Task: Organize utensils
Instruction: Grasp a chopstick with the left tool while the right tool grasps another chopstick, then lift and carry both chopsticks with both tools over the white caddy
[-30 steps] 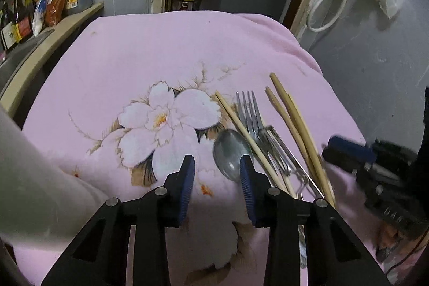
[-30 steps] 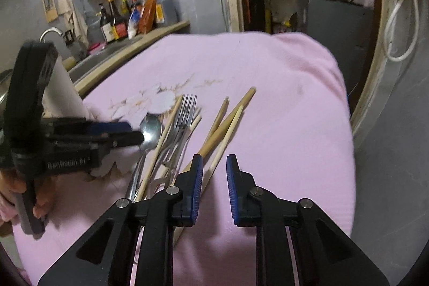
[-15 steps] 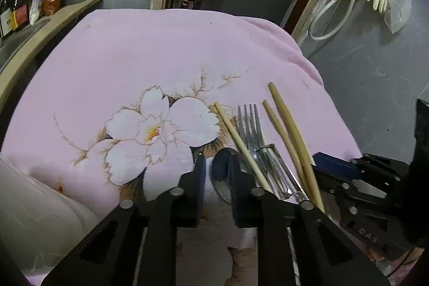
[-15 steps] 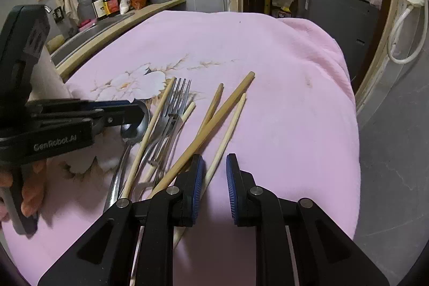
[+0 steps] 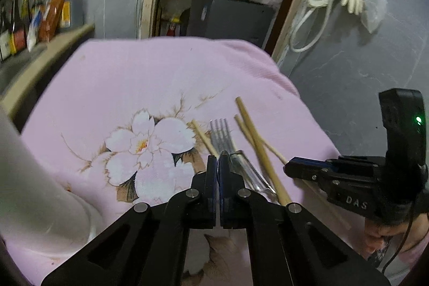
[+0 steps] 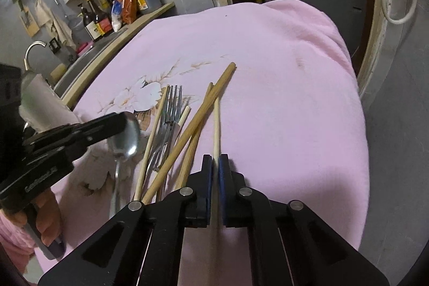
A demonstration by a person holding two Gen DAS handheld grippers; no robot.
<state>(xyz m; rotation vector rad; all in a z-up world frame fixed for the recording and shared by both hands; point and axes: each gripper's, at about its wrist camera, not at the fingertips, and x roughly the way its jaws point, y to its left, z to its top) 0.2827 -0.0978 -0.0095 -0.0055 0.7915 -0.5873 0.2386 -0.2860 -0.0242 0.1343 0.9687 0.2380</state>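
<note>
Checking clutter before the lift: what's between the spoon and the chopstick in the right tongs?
Right wrist view: a pale chopstick, the forks and two darker chopsticks lie between the spoon and the gripped chopstick.

From the left wrist, the left gripper (image 5: 217,160) hides the spoon (image 6: 128,137) bowl it seems to pinch. The fork (image 5: 222,134) handles vanish behind its fingers. The bottles (image 5: 34,15) far left are blurred, labels unreadable.

A steel spoon (image 6: 126,140), forks (image 6: 171,109) and wooden chopsticks (image 6: 193,125) are lying bunched on the pink cloth (image 6: 281,98), one pale chopstick (image 6: 216,125) sitting rightmost.
</note>
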